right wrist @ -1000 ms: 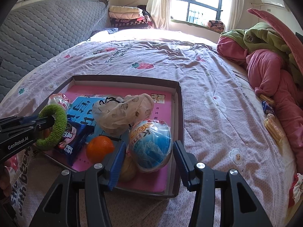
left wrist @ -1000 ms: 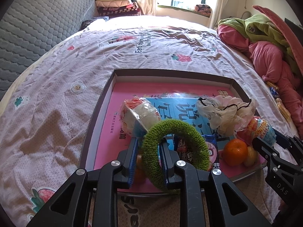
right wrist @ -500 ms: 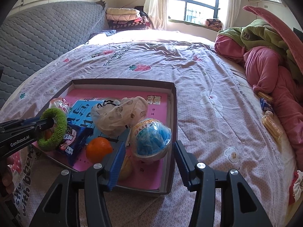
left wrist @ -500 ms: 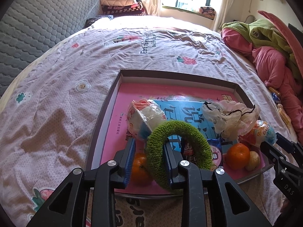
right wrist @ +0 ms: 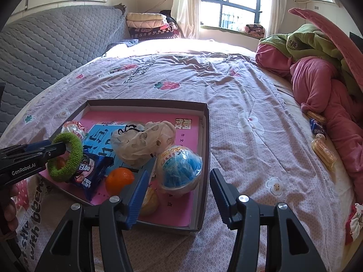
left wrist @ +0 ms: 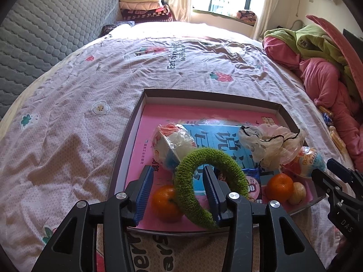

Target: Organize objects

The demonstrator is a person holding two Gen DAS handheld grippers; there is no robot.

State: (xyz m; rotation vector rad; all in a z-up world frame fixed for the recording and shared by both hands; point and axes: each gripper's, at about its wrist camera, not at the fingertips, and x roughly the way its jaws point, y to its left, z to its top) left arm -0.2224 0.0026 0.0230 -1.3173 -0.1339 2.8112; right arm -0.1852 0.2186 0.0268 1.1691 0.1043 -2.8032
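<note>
A shallow brown box [left wrist: 204, 95] with a pink floor lies on the bed. My left gripper [left wrist: 177, 188] hovers over its near edge, and its jaws are opening. A fuzzy green ring [left wrist: 215, 161] hangs looped over the right finger; one side of it is between the jaws, and the left pad stands clear of it. An orange [left wrist: 164, 200] lies below. In the right wrist view my right gripper [right wrist: 180, 192] is open at the box's near right corner. A blue and orange wrapped ball [right wrist: 179, 167] rests in the box [right wrist: 147, 102] just ahead of its fingertips, untouched.
The box also holds a white net bag [right wrist: 143, 142], a dark snack packet [right wrist: 90, 172], a second orange [right wrist: 119, 180] and a wrapped snack [left wrist: 172, 145]. Pink and green bedding [right wrist: 317, 79] is heaped at the right, with loose snack packets [right wrist: 322, 149] beside it. A grey headboard [right wrist: 56, 45] stands to the left.
The left jaws have spread apart and let go of the green ring, which now hangs on one finger. The wrapped ball has dropped from between the right fingers into the box.
</note>
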